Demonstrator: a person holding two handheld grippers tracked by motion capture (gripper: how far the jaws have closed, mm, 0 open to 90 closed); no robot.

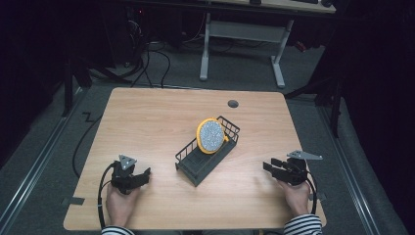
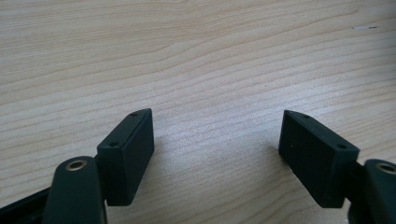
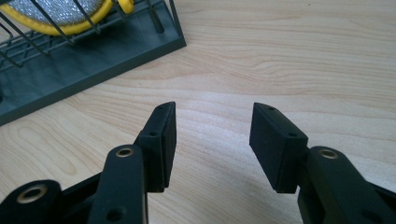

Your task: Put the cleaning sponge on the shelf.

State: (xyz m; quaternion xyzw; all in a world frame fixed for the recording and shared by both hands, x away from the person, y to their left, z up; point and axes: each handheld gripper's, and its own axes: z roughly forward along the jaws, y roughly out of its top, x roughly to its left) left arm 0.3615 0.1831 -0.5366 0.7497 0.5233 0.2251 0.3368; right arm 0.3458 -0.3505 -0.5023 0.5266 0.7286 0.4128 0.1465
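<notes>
Wooden table [image 1: 161, 117] carries a dark wire rack [image 1: 205, 159] at centre

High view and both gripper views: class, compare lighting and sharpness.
High view: table lit, surroundings nearly black, slightly soft. Left gripper view: bright, even, wood grain sharp, jaw shadows faint. Right gripper view: bright, dish rack clear at the upper left.

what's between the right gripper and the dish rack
Nothing: only bare wooden table lies between the right gripper and the dish rack, as the high view and right gripper view show.
</notes>
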